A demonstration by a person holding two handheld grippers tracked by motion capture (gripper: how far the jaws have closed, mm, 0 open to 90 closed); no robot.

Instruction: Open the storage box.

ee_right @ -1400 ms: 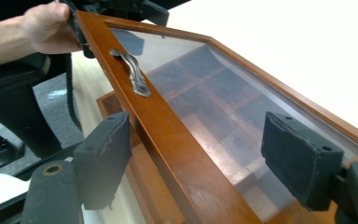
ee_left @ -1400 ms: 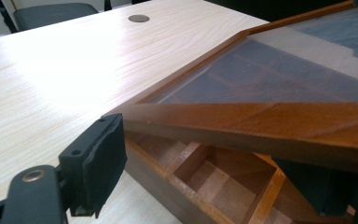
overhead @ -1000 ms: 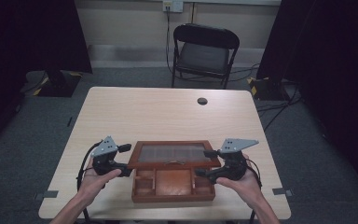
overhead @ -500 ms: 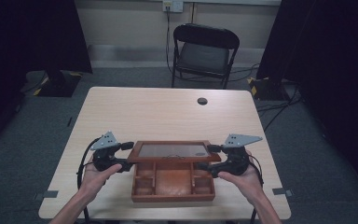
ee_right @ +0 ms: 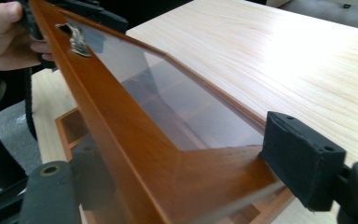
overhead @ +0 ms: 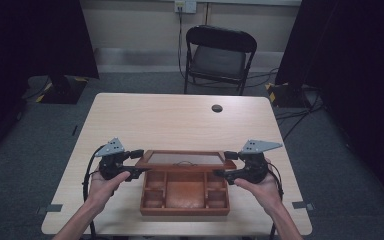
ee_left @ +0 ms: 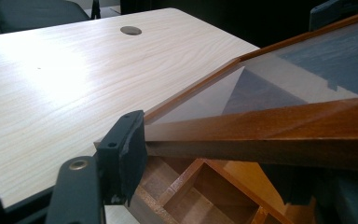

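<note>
Between the left gripper (overhead: 136,172) and right gripper (overhead: 219,173), each clamped on one end, the glass-paned lid (overhead: 185,159) spans crosswise, raised above the wooden box (overhead: 185,195) near the table's front edge.

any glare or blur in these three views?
High view: dim, dark surroundings, soft but usable. Left gripper view: strong glare washes out the table; lid frame sharp, near jaw blurred. Right gripper view: table overexposed, reflections on the lid's glass, near edge blurred.
</note>
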